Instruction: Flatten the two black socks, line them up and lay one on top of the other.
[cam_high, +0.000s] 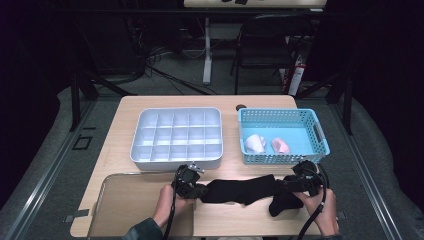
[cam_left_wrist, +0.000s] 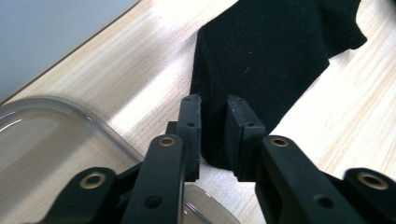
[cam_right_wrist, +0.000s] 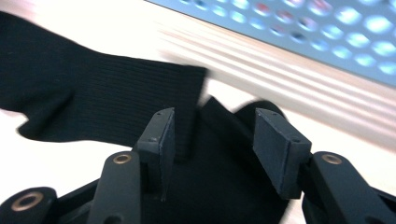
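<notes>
Black sock (cam_high: 243, 190) lies stretched on the table (cam_high: 150, 102). Our left gripper (cam_left_wrist: 214, 122) pinches its end; right gripper (cam_right_wrist: 212, 140) gapes over the other. Sorting into the compartment tray (cam_high: 177, 136) not yet begun, we judge.

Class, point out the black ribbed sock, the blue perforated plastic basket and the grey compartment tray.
black ribbed sock (cam_high: 240, 189), high view, middle of its leg.
blue perforated plastic basket (cam_high: 284, 159), high view, near wall.
grey compartment tray (cam_high: 175, 163), high view, near rim.

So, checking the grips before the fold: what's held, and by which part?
Left gripper pinches the black sock at its end edge; right gripper stands open over it.
</notes>
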